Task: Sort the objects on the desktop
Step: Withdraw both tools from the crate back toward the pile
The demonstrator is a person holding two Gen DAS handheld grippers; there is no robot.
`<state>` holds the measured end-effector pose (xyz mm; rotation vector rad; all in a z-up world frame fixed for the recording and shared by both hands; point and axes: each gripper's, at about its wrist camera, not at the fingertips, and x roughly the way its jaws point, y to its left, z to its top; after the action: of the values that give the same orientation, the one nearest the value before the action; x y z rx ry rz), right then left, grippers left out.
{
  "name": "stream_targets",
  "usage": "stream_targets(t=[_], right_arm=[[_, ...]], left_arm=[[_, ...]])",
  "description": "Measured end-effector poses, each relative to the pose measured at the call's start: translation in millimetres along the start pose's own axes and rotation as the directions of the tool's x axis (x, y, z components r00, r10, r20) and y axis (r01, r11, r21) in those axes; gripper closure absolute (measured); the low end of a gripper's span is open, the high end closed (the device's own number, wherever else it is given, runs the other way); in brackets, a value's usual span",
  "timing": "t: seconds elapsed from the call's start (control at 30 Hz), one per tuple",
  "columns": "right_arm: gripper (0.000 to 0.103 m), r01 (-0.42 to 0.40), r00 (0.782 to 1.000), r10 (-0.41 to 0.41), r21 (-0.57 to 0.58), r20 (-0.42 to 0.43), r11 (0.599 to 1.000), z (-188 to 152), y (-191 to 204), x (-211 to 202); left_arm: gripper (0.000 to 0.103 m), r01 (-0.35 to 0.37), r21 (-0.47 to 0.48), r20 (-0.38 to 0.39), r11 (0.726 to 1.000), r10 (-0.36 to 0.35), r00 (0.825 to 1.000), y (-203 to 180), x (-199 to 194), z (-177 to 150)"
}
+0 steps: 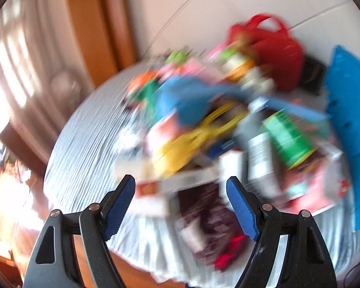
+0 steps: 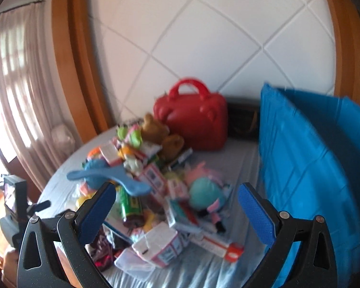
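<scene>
Jaws of both grippers stand wide with nothing between the pads: left gripper [image 1: 181, 206], view smeared by blur, and right gripper [image 2: 177, 212]. Ahead of the right jaws, left to right: blue plastic scoop [image 2: 108, 176] atop the heap of toys and boxes [image 2: 156, 192], red case [image 2: 192, 120] behind it, blue bin [image 2: 312, 168] outside the right finger. Heap rests on a pale cloth [image 2: 204, 271].

Sunlit curtain [image 2: 16, 91], wooden frame [image 2: 81, 55], white quilted wall panel [image 2: 204, 36].
</scene>
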<state>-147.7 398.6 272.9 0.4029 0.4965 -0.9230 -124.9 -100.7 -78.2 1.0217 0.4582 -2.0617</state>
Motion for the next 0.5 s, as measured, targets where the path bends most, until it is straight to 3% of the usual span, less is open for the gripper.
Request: stream_targets(t=[0.2, 0.37, 0.5], right_arm=[[0.000, 0.065, 0.980, -0.054, 0.055, -0.190, 0.996, -36.9, -14.4, 58.0], [0.000, 0.131, 0.951, -0.109, 0.058, -0.289, 0.990, -62.2, -24.7, 83.7], [0.000, 0.142, 0.936, -0.119, 0.048, -0.330, 0.989, -73.2, -27.3, 97.5]], left_arm=[[0.025, -0.008, -0.118, -0.149, 0.993, -0.009, 0.989, 60.2, 54.2, -35.2], [0.025, 0.012, -0.135, -0.168, 0.991, -0.035, 0.985, 52.2, 71.1, -43.3], [0.025, -0.089, -0.126, -0.164, 0.988, 0.068, 0.984, 32.8, 78.8, -40.2]])
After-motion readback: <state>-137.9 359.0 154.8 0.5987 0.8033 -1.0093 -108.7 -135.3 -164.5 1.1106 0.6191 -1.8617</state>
